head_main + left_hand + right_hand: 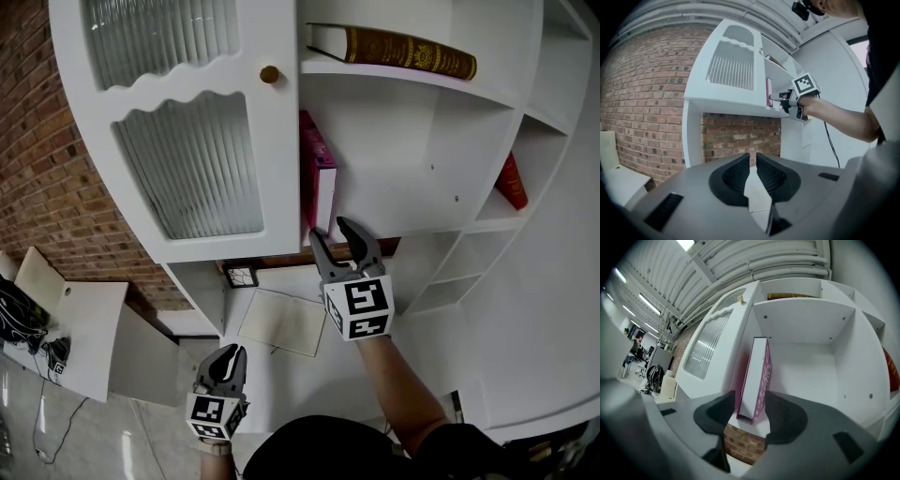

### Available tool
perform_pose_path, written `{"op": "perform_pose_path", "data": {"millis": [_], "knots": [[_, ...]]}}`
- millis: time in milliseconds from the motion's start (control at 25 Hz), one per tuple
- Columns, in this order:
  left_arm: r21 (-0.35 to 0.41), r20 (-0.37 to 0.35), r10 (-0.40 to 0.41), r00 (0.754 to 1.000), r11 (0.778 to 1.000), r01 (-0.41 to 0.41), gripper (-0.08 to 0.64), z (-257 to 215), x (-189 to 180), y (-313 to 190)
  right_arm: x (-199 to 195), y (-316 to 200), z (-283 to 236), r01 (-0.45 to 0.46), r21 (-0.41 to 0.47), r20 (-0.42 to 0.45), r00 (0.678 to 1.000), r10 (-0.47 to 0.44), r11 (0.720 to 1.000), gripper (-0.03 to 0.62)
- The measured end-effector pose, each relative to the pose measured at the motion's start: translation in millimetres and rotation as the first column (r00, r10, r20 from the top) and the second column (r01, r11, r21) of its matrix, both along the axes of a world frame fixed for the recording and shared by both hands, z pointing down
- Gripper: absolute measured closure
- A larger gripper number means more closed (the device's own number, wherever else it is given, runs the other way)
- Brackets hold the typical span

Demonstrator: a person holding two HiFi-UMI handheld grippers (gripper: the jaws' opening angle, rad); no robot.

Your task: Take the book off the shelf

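A pink book (317, 173) stands upright at the left end of the white shelf (412, 202), right beside the cabinet door. My right gripper (331, 228) is at the shelf's front edge, open. The book's (757, 376) lower front corner lies between its jaws, with the pads close to both covers. In the left gripper view the right gripper (780, 98) reaches in at the book (768, 92). My left gripper (230, 354) hangs low, well below the shelf, shut with nothing in it (753, 161).
A brown book (403, 49) lies flat on the shelf above. A red book (511, 183) leans in the right compartment. The ribbed-glass cabinet door (187, 159) with its knob (270, 74) borders the pink book on the left. A brick wall (47, 169) and a white desk (66, 328) are at left.
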State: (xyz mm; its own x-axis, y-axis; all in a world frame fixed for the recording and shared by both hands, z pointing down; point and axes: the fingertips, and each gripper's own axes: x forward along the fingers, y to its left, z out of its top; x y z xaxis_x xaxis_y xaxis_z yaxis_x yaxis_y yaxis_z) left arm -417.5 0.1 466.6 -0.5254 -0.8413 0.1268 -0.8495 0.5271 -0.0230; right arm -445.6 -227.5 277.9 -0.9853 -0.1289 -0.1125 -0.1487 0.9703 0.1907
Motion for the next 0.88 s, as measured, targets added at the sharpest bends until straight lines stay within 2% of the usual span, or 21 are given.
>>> {"op": "perform_pose_path", "data": {"millis": [320,520,880], "knots": [[0.003,-0.010,-0.010,1.000,1.000,0.011,0.509,3,-5,11,-21,-5,-3,-0.039,-0.017,-0.014,0.999,0.039,0.999,0.383],[0.003,-0.016,-0.009,1.000,1.000,0.009,0.509,6,-10,18,-33,-10,-10,-0.093,0.000,-0.024,0.995,0.093,0.996,0.385],[0.003,-0.022,0.028,0.999,1.000,-0.028,0.509,13,-22,23,-44,-19,-15,-0.180,-0.006,-0.043,0.983,0.180,0.984,0.385]]}}
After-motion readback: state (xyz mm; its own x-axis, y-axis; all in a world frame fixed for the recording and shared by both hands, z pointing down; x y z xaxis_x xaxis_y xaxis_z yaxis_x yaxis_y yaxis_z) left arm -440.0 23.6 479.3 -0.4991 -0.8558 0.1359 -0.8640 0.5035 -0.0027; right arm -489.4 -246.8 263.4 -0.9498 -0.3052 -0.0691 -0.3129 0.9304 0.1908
